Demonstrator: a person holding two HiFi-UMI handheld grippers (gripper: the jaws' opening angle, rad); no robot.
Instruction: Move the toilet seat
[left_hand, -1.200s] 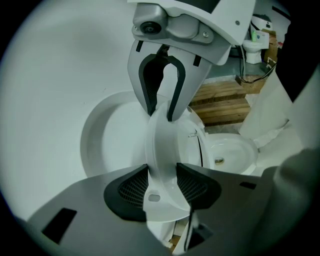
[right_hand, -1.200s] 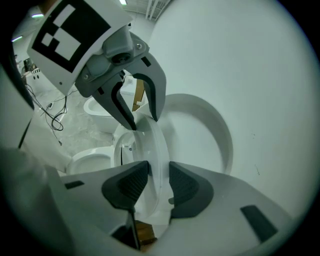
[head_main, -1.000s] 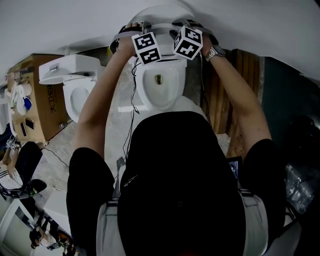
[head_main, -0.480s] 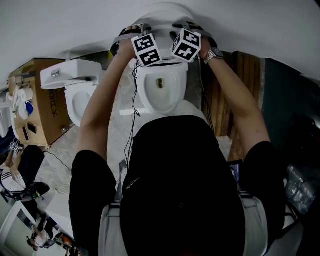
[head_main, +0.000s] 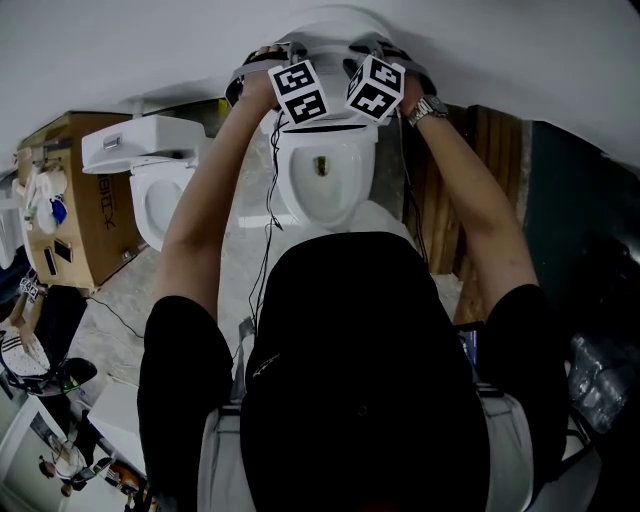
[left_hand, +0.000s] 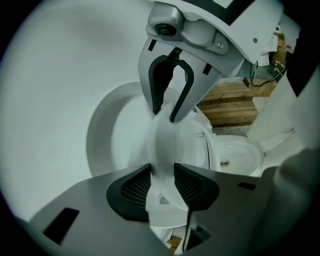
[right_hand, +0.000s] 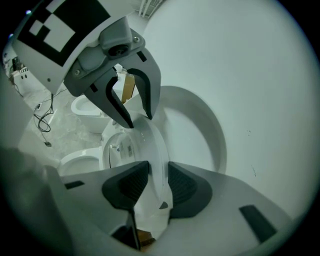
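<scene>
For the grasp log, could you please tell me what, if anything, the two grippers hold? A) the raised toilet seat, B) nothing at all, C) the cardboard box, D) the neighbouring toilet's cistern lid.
A: in each gripper view, the left gripper and right gripper press their pads on the toilet seat.

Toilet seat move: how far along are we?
Done: left gripper and right gripper are both clamped on the toilet seat rim. In hand: the seat stands raised, near the lid, bowl exposed. Remaining: finish the swing and release; which way it goes, the frames don't show.
</scene>
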